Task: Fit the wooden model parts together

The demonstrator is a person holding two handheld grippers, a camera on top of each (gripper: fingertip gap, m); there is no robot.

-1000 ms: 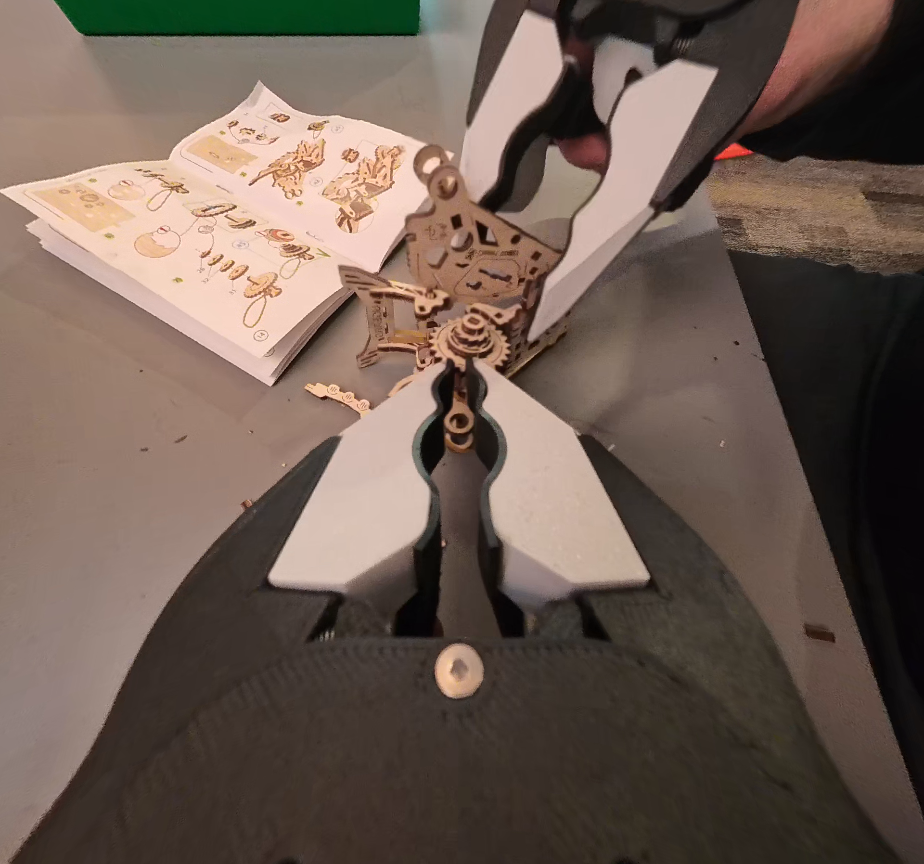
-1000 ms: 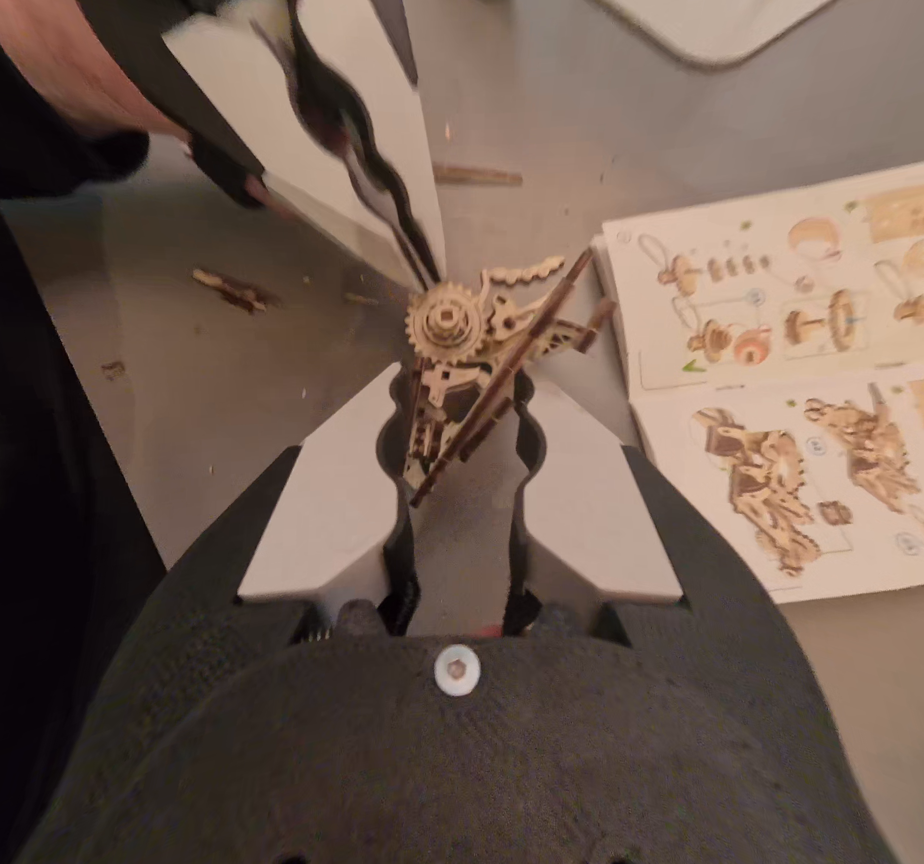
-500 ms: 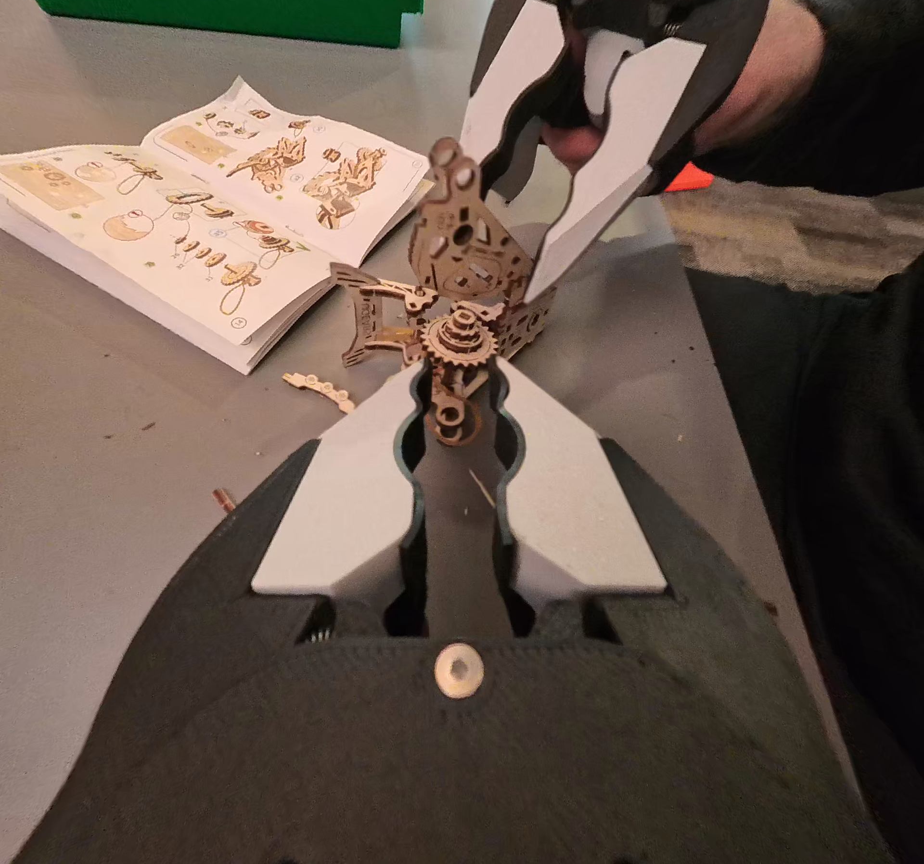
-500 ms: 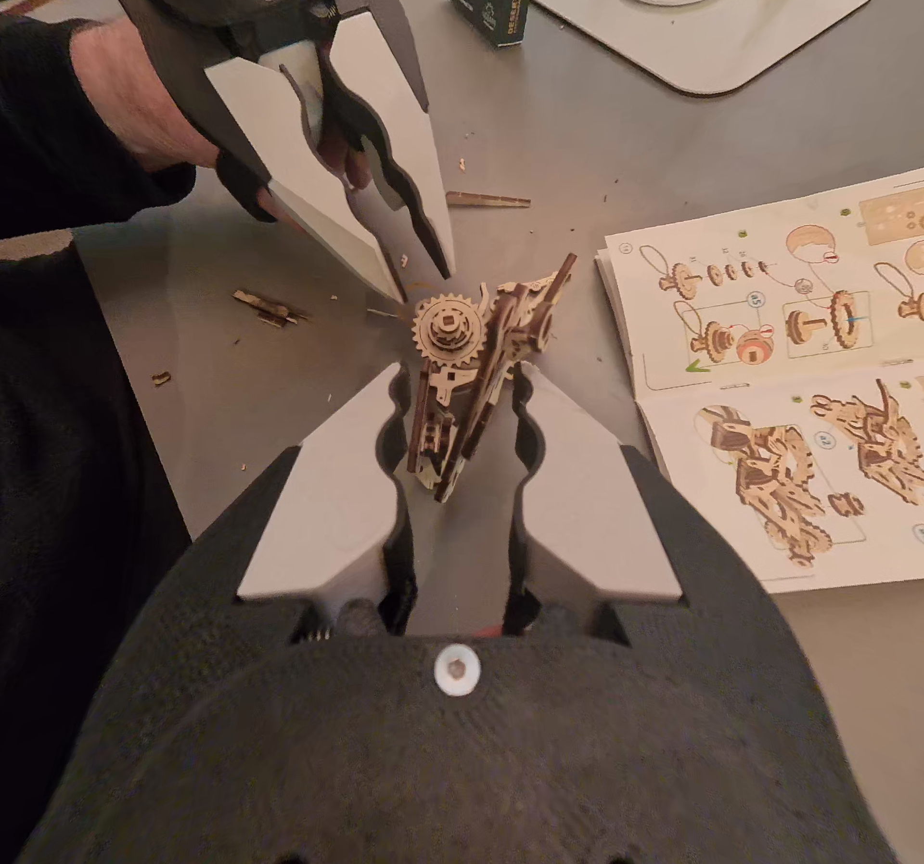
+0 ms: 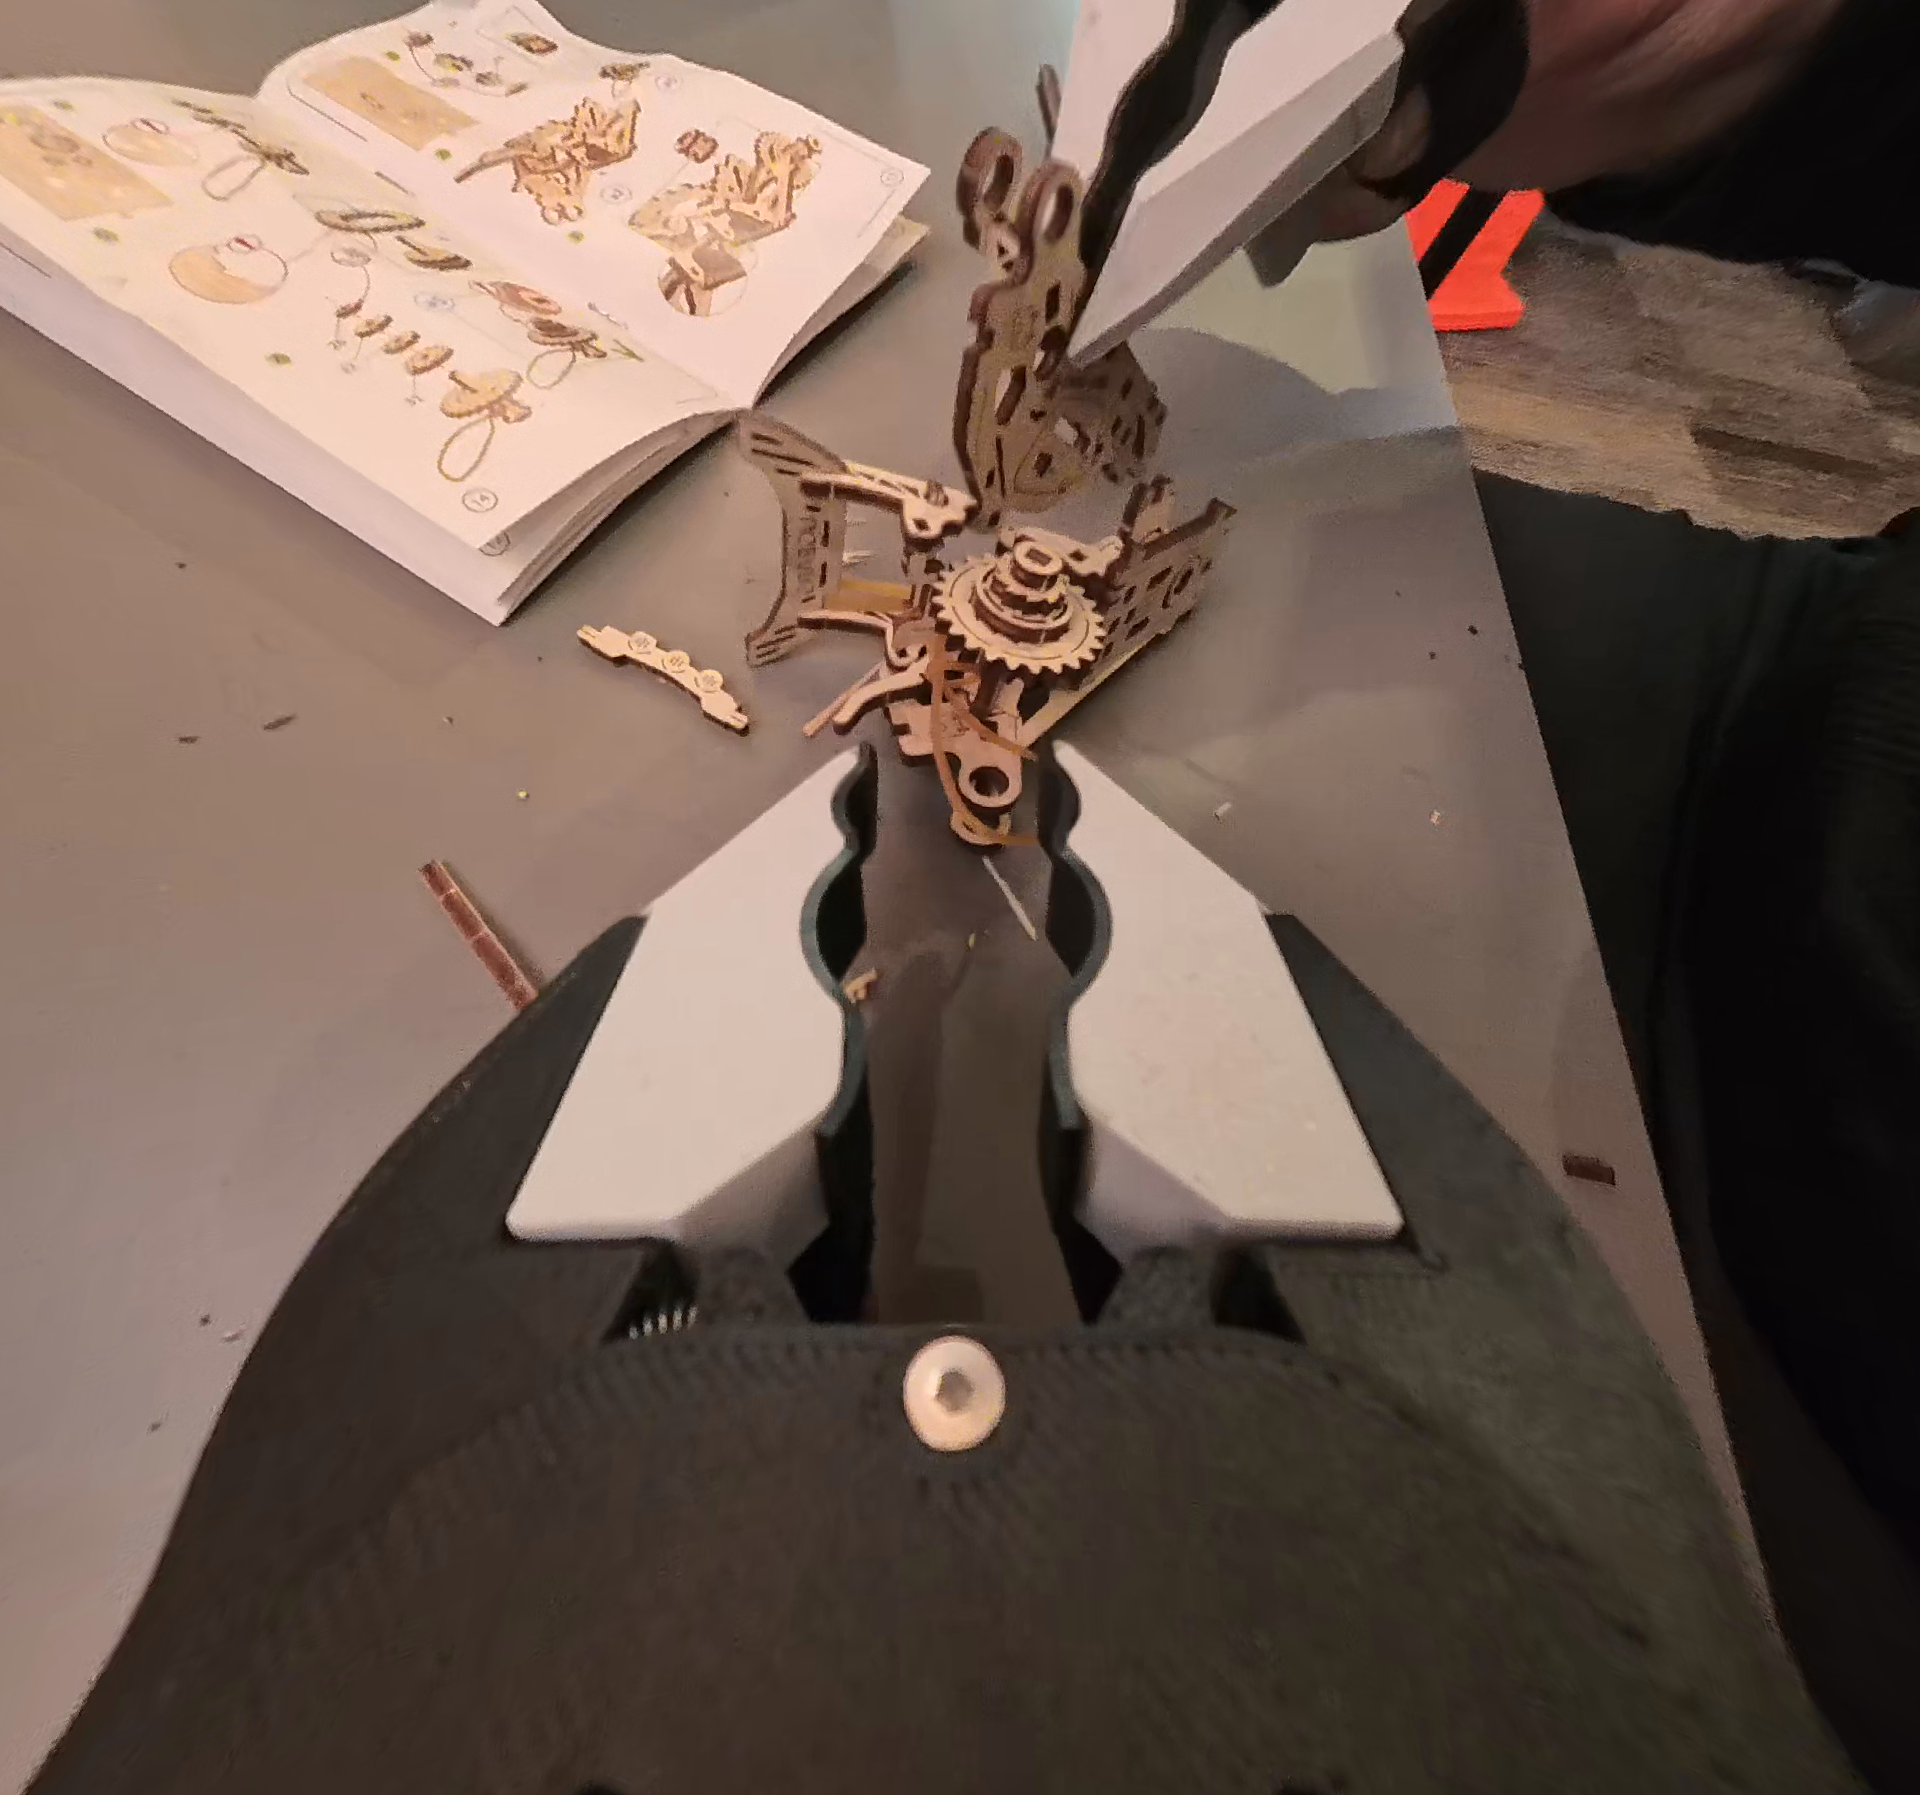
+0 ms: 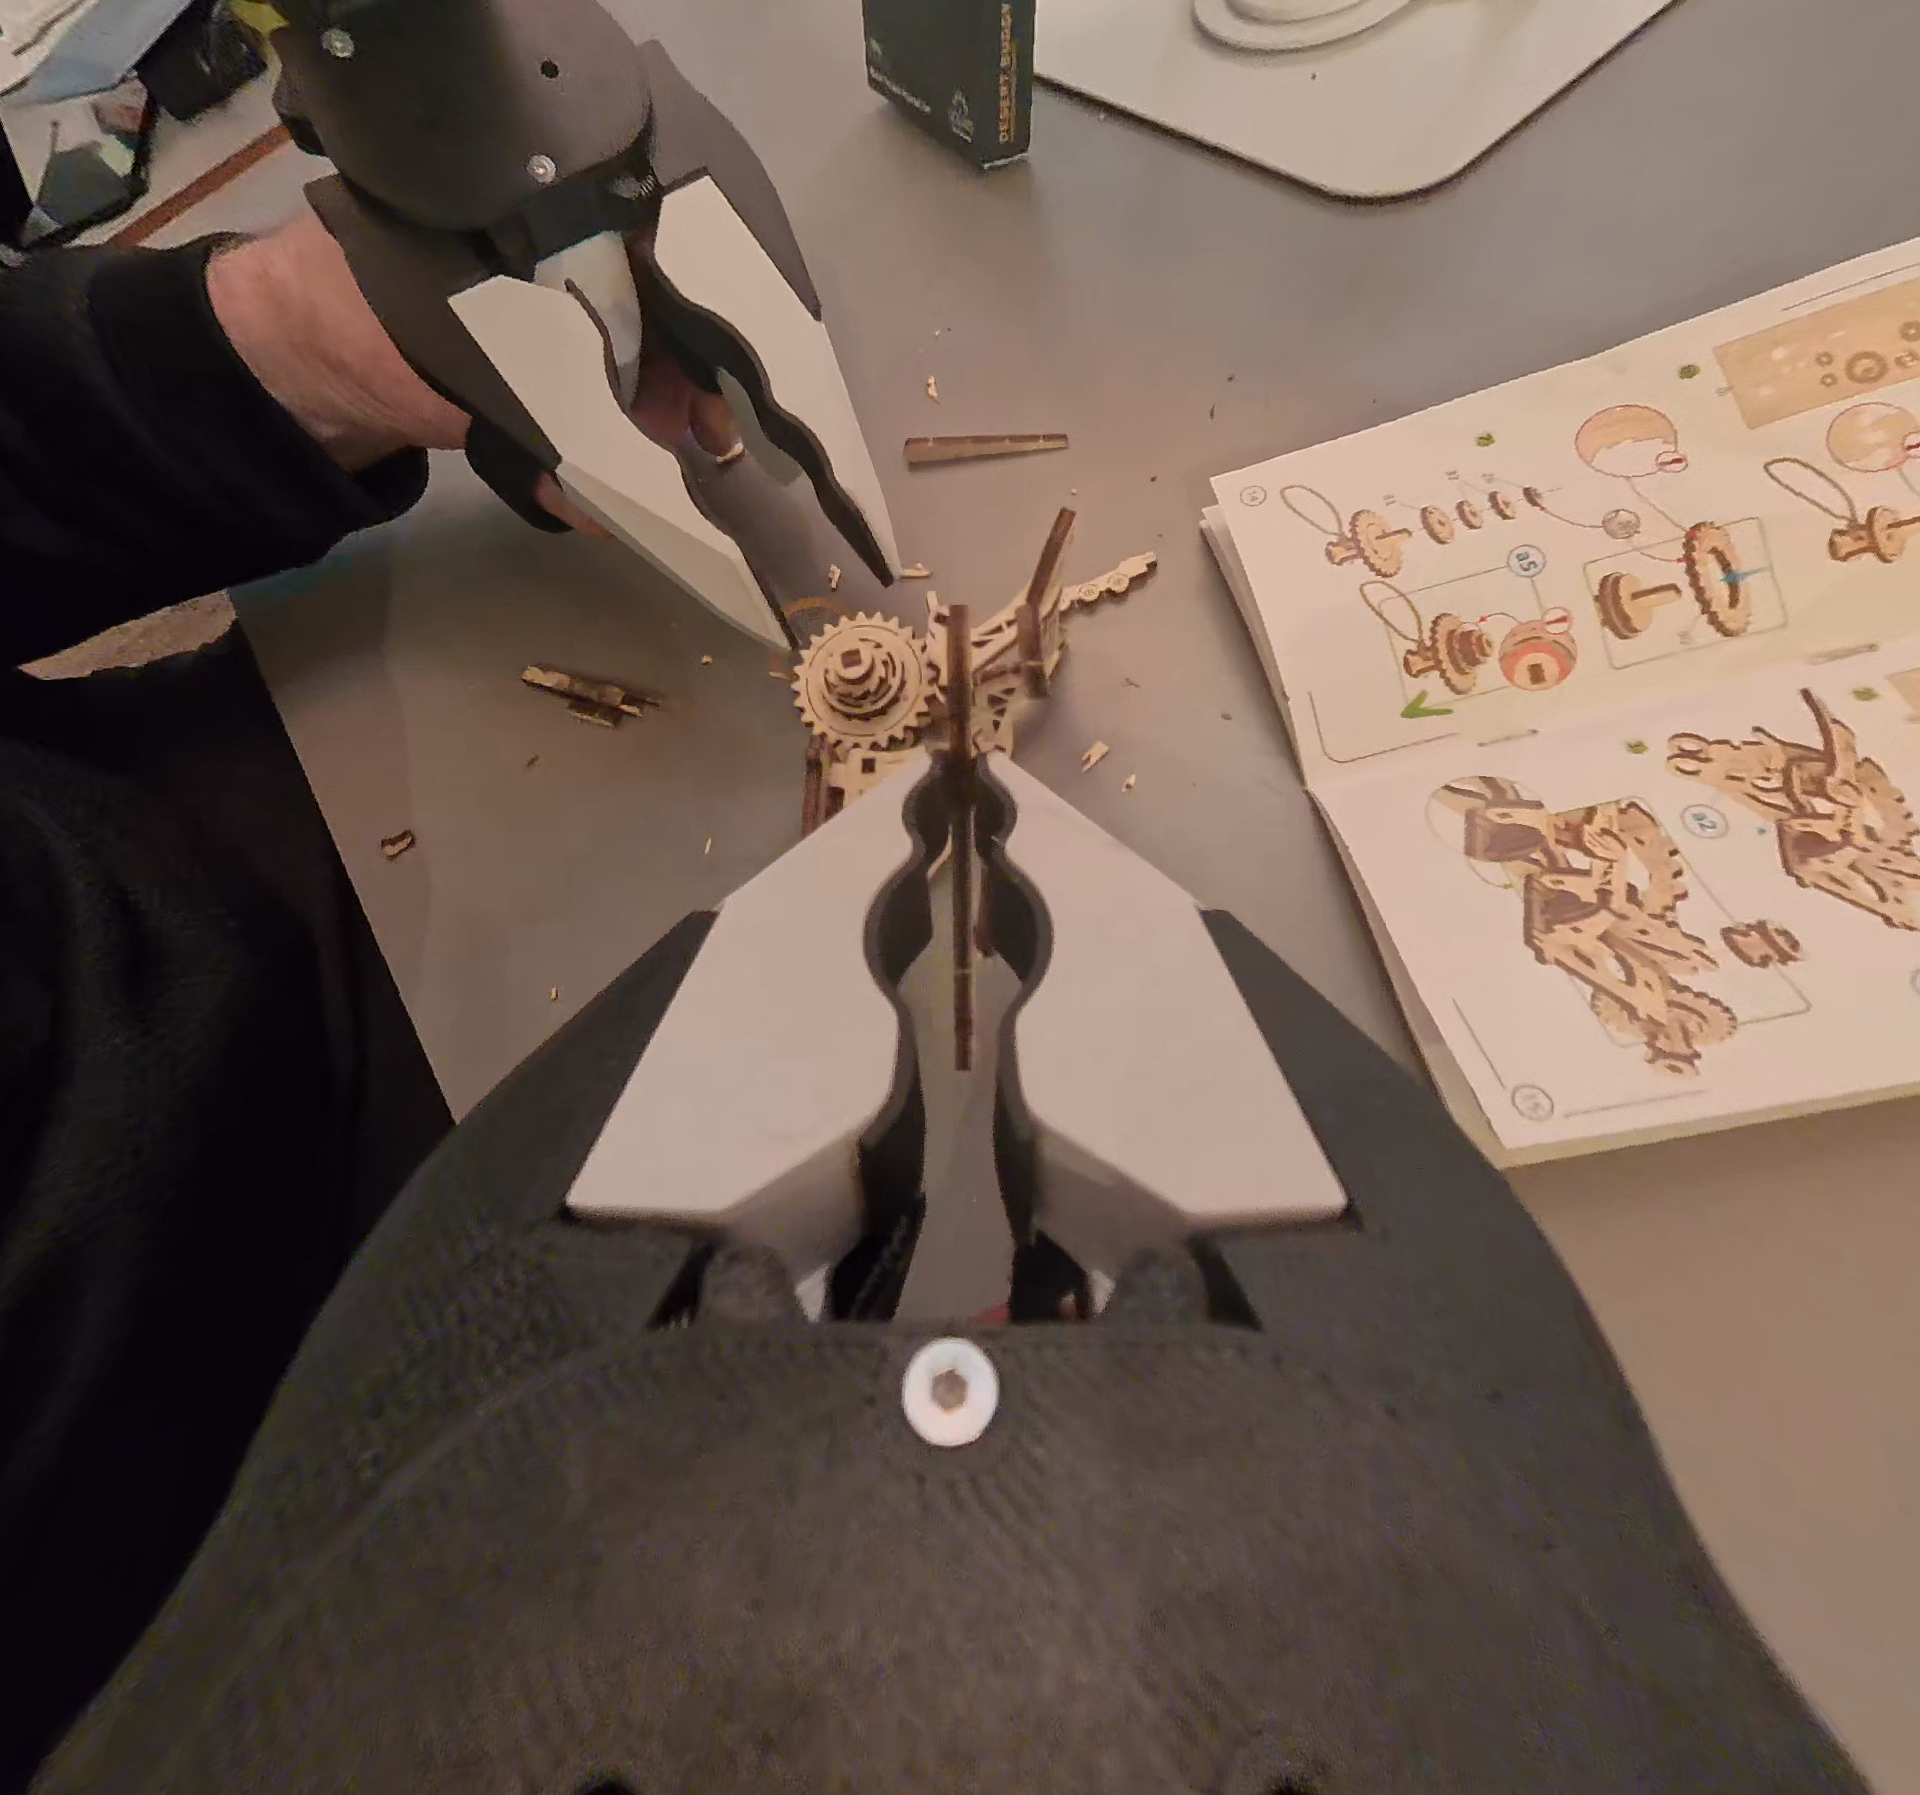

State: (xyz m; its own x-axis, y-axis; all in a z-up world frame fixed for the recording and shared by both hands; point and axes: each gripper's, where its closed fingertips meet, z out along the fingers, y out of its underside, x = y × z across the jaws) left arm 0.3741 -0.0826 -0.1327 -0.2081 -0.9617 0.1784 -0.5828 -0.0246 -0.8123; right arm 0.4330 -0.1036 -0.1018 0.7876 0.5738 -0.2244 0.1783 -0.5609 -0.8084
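Observation:
A partly built wooden model with a toothed gear (image 5: 1013,618) rests on the grey table (image 5: 312,914). My left gripper (image 5: 961,779) is open, its tips on either side of a small link piece (image 5: 987,789) at the model's near end, without touching it. My right gripper (image 5: 1091,332) comes in from the upper right, shut on a flat wooden panel (image 5: 1013,332) held upright above the model. In the right wrist view the right gripper (image 6: 961,769) clamps that panel (image 6: 961,914) edge-on, the gear (image 6: 857,685) lies just beyond, and the left gripper (image 6: 836,607) is open behind it.
An open instruction booklet (image 5: 416,239) lies left of the model. A loose wooden strip (image 5: 665,665) and scraps (image 6: 592,691) lie nearby. A dark box (image 6: 945,20) and a white pad (image 6: 1403,83) stand farther back. The table edge (image 5: 1475,602) runs close on the right. Some 8 cm of space lies between my two pairs of fingers.
My left gripper has opened, let go of the model's link piece and drawn back a little. My right gripper has closed from a wide hold around the model onto the flat panel.

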